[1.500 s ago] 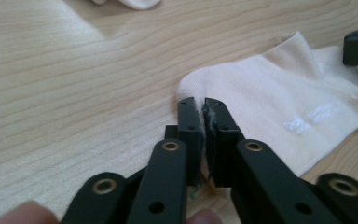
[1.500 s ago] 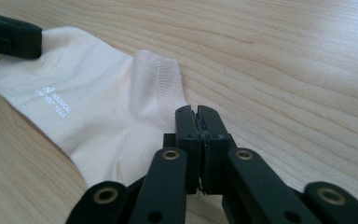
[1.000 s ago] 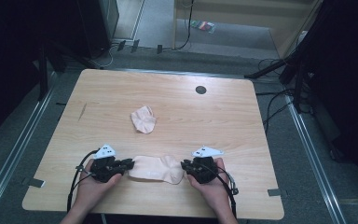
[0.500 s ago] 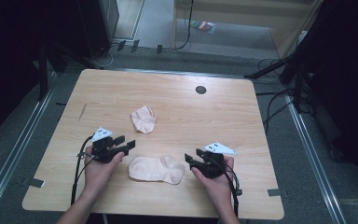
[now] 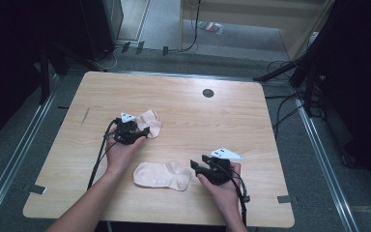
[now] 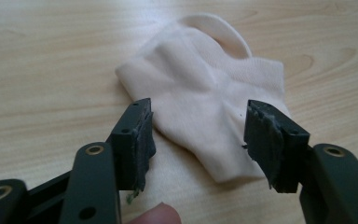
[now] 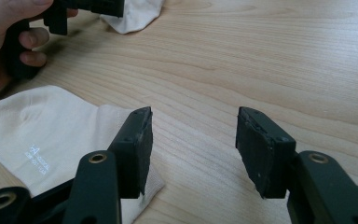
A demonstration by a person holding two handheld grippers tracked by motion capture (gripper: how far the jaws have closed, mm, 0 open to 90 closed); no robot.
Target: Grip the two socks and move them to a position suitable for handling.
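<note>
A flat cream sock (image 5: 162, 175) lies near the table's front edge; in the right gripper view this flat sock (image 7: 51, 135) sits to the left of my jaws. My right gripper (image 5: 196, 167) (image 7: 191, 140) stands open just right of it, over bare wood, its jaws having just been opening. A second, crumpled cream sock (image 5: 150, 122) (image 6: 205, 102) lies farther back on the left. My left gripper (image 5: 144, 131) (image 6: 198, 135) is at its near edge and open, its jaws also having just been opening. The sock's edge lies between the pads, which do not press on it.
The wooden table (image 5: 270, 121) has a dark round hole (image 5: 207, 93) near its back edge. Cables trail from both grippers toward the front. In the right gripper view the person's left hand (image 7: 9, 32) holds the other gripper at the top left.
Both grippers opened and let go of the flat sock, which now lies on the table. The left hand moved away toward the crumpled sock; the right hand stayed nearly in place.
</note>
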